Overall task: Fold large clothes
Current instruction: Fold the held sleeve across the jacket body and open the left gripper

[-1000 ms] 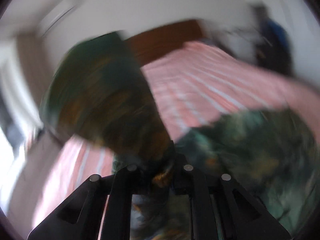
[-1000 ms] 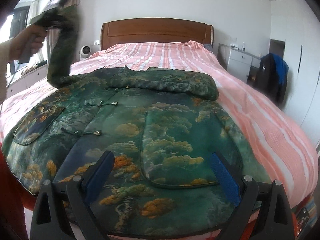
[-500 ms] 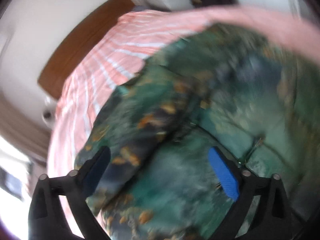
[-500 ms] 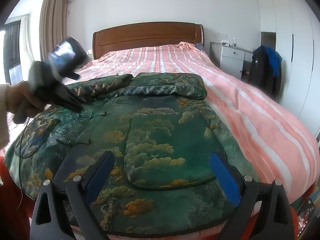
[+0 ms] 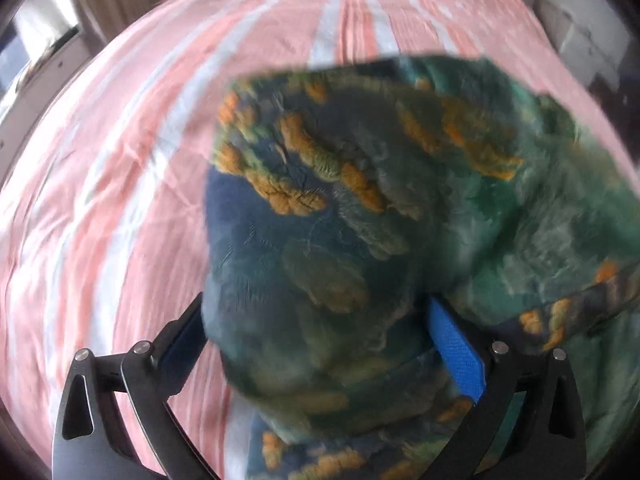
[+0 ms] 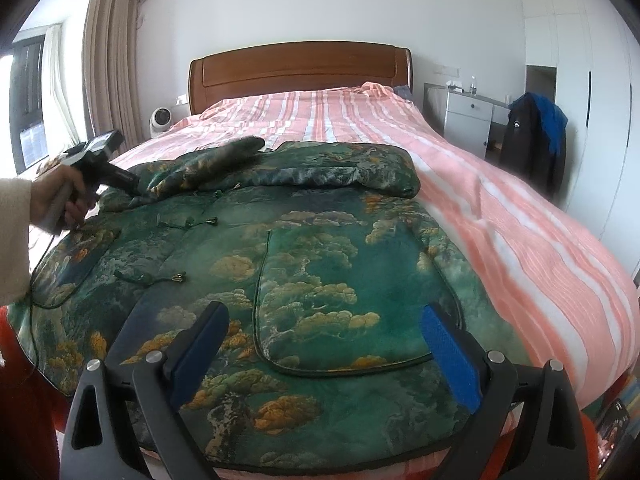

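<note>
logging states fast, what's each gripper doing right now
Left gripper: open, jacket sleeve lying between its fingers.
Right gripper: open, empty, above the jacket.

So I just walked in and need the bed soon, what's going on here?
Someone is folding a big green padded jacket spread across the striped bed, using handheld tongs. The left tongs are open around a bunched sleeve that lies between their fingers, up by the collar. The right tongs hover open over the jacket's lower hem, holding nothing. The right-side sleeve already lies folded across the top; the body is not yet folded.
</note>
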Tool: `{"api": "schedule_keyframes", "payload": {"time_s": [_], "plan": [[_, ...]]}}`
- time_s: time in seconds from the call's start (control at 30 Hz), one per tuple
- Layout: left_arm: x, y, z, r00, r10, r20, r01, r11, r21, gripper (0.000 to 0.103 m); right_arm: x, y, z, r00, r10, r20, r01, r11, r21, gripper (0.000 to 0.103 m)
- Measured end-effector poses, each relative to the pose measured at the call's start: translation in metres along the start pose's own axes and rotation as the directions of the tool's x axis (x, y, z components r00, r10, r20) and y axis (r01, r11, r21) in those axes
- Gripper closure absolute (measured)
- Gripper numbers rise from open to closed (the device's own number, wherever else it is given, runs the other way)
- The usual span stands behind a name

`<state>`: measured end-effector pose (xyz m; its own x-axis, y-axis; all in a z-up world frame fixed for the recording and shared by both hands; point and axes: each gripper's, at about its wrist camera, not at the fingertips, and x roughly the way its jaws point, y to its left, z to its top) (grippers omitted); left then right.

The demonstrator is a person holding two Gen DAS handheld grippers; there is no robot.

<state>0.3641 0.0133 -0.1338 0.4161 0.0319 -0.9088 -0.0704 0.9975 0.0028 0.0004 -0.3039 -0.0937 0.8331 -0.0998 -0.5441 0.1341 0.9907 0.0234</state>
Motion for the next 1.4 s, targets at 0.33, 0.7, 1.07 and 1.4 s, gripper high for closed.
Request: {"api": "schedule_keyframes", "payload": {"time_s": [0.33,0.7,1.07,1.4], "plan": [[-0.081,-0.096,0.019,0.974,-0.151,0.166,0.132,0.984,0.121,0.001,0.005,0.000,-0.001,1.000,0.016,-0.019,-0.016,1.000,0.008,0.007],[-0.062,-0.005,-0.030,0.990,0.102,0.094,-0.107,0.993,0.046,0.001,0.000,-0.006,-0.001,0.999,0.040,-0.007,-0.040,0.999,0.023,0.007],[-0.134,-0.022,-0.019,0.970,-0.046,0.239,0.032,0.998,0.061,0.001,0.006,-0.014,-0.002,0.997,0.072,-0.028,-0.070,0.995,0.074,0.007],[-0.018,-0.210,-0.008,0.995,-0.047,0.088,0.011,0.928,0.373,0.001,0.004,-0.013,-0.002,0.999,0.048,-0.020,-0.047,0.997,0.059,0.007]]}}
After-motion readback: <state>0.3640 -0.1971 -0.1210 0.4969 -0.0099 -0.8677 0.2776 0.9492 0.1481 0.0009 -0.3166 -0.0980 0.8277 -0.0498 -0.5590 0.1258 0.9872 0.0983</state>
